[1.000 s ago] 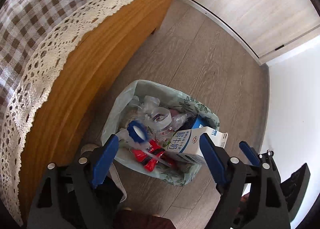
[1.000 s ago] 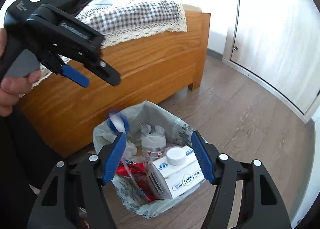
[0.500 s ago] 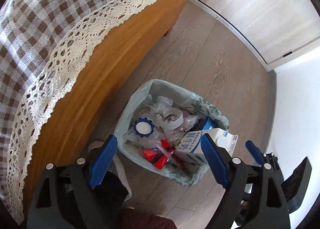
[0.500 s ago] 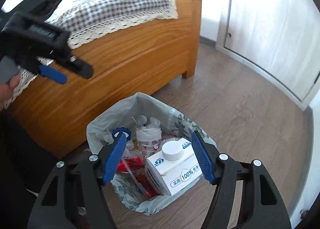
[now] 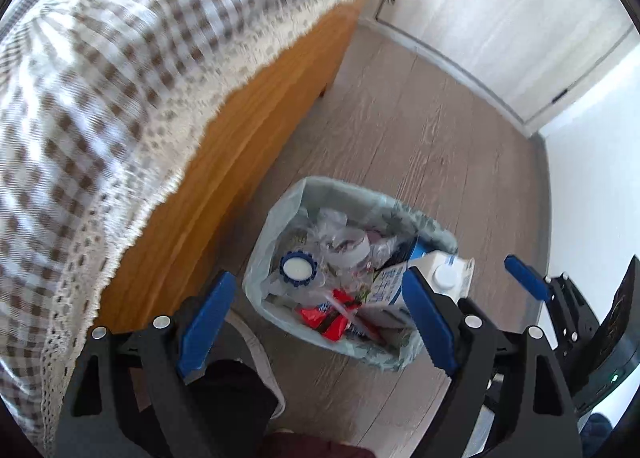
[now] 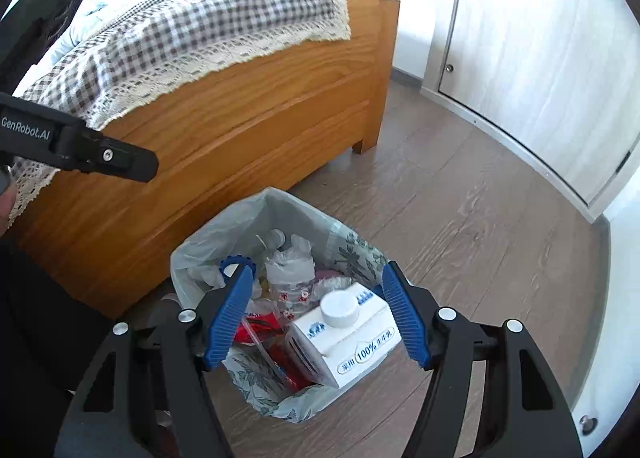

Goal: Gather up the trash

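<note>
Both of my tongs are spread wide with nothing between the blue pads. My left gripper [image 5: 316, 322] hangs high above the trash bin [image 5: 280, 213], looking almost straight down into it; my right gripper [image 6: 316, 318] hovers lower, just over the bin's near rim. On the wood floor [image 6: 460, 217] stands that bin, lined with a pale bag [image 6: 192, 254] and packed full, just beside the side board of the wooden bed [image 6: 240, 129]. Against the bin's right-hand rim leans a white milk carton [image 6: 352, 342], its round white cap [image 6: 338, 308] up, poking above the liner's edge. At the bin's left edge sits a blue-rimmed lid [image 5: 298, 268], white in the middle. Near the front edge lies a red wrapper [image 5: 328, 316], and toward the back edge there is crumpled clear plastic [image 6: 288, 262]. Over the bed's edge hangs a checked cloth with a lace border [image 6: 208, 29]. Beyond the bed's foot stands a pale cabinet door [image 6: 540, 37] with a small knob. My left tool's black body pokes into the right wrist view from the left edge.
</note>
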`<act>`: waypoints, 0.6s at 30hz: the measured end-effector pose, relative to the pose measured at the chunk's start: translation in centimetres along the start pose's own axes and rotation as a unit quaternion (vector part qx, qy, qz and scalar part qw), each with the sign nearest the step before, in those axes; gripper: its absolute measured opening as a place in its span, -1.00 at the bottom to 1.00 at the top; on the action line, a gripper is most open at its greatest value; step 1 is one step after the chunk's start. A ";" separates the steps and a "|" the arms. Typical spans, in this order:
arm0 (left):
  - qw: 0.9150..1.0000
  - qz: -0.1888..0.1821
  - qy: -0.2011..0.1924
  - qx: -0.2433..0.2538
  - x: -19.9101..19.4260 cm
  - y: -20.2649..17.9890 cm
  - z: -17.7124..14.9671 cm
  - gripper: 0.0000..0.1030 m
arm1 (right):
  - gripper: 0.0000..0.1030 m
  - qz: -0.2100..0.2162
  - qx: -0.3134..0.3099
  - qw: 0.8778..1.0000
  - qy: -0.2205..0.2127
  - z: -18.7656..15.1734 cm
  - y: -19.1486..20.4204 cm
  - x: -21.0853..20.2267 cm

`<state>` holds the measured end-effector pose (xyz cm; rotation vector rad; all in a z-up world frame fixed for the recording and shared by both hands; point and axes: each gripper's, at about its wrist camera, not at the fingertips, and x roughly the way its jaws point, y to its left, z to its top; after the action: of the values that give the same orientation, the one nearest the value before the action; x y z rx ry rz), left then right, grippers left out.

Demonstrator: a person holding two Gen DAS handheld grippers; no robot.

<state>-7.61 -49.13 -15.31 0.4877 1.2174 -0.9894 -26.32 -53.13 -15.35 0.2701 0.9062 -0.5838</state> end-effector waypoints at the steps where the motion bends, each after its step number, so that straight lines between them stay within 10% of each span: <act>1: 1.000 0.005 -0.023 -0.007 -1.0 0.2 0.2 0.60 | 0.26 -0.002 -0.006 1.000 -0.006 0.4 0.3 -0.4; 10: 0.973 0.012 -0.230 -0.028 -13.9 3.3 0.7 0.60 | 0.26 -0.007 -0.018 0.996 -0.090 6.2 4.0 -3.1; 18: 0.927 0.080 -0.358 -0.082 -25.6 11.5 -1.0 0.75 | 0.36 0.032 -0.110 0.977 -0.178 13.8 12.8 -5.6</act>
<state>0.89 -33.04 6.05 0.0652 0.5799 -0.8083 -12.45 -47.04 -2.85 -0.0084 0.6058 -0.4494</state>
